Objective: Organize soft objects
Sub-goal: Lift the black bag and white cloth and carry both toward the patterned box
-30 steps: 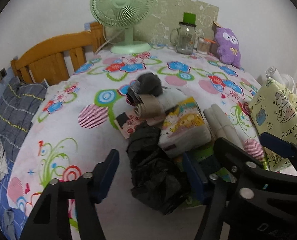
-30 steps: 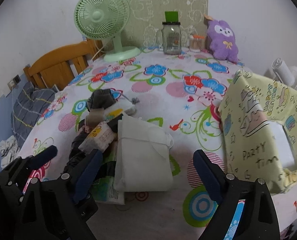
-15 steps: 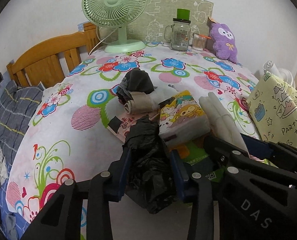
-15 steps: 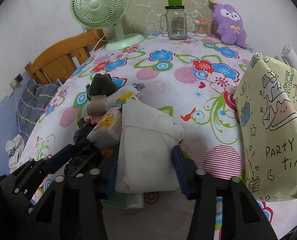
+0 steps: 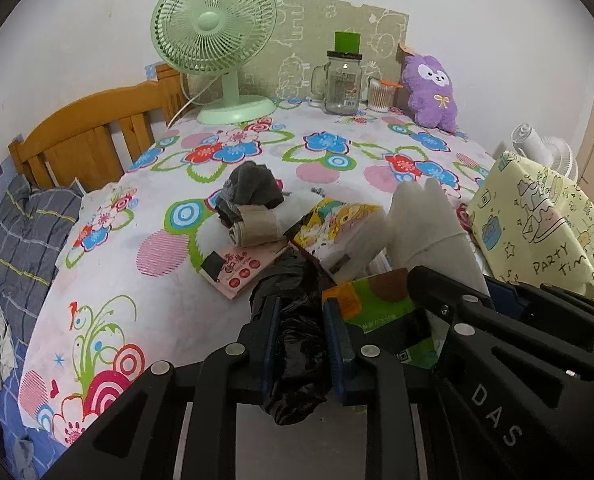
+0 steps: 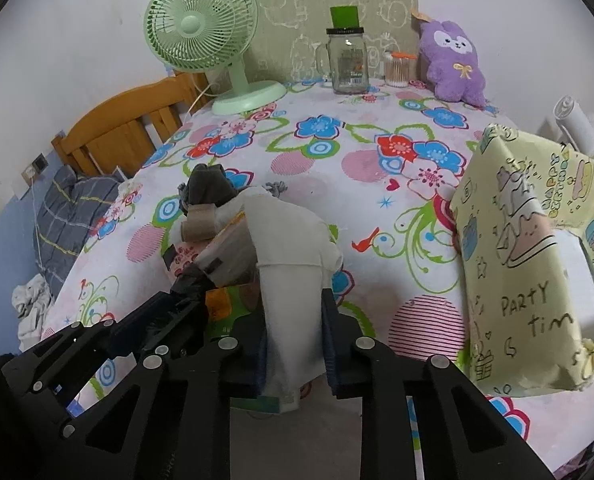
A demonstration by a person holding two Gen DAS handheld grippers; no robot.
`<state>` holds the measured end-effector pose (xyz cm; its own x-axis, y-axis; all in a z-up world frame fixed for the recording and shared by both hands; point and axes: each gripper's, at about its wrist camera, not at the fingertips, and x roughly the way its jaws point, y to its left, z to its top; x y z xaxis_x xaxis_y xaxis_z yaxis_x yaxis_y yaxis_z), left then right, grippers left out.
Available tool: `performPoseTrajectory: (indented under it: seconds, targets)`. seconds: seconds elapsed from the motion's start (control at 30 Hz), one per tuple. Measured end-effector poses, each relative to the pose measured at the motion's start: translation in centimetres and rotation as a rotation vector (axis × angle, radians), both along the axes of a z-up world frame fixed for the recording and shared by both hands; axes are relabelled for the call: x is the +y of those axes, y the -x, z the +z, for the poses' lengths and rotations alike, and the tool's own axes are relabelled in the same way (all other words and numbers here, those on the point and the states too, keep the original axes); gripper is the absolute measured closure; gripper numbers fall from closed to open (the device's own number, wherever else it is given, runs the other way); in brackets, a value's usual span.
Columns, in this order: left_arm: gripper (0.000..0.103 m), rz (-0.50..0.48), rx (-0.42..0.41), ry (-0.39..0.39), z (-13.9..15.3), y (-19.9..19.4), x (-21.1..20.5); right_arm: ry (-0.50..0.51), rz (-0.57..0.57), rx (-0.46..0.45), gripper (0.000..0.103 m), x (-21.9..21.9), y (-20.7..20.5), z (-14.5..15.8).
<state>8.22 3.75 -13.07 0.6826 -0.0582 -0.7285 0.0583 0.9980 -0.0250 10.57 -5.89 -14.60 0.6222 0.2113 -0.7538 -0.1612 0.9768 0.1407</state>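
My left gripper (image 5: 299,334) is clenched on the black plastic bag (image 5: 297,320), bottom centre of left view. Right gripper (image 6: 293,340) squeezes the white cloth (image 6: 287,248), centre frame. Crowding both: tissue pack (image 5: 339,236), rolled socks (image 5: 253,208), green packet (image 5: 381,304). Yellow gift bag (image 6: 537,248) sits at right w/ the fan (image 6: 201,36) upper left.

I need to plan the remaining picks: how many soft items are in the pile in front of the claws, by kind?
Black plastic bag, in the left claw: 1
White cloth pouch, in the right claw: 1
Tissue packs: 2
Pink flat packet: 1
Dark sock bundle: 1
Beige sock roll: 1
Total: 7
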Motion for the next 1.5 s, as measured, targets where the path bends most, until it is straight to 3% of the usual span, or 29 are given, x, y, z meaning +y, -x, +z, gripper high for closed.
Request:
performPoseTrajectory:
  seconds: [1.5]
  targets:
    - [0.083, -0.033, -0.184, -0.024, 8.3, 1.0, -4.1, -0.019, -0.049, -0.199, 0.082, -3.8, 2.5, 9.2]
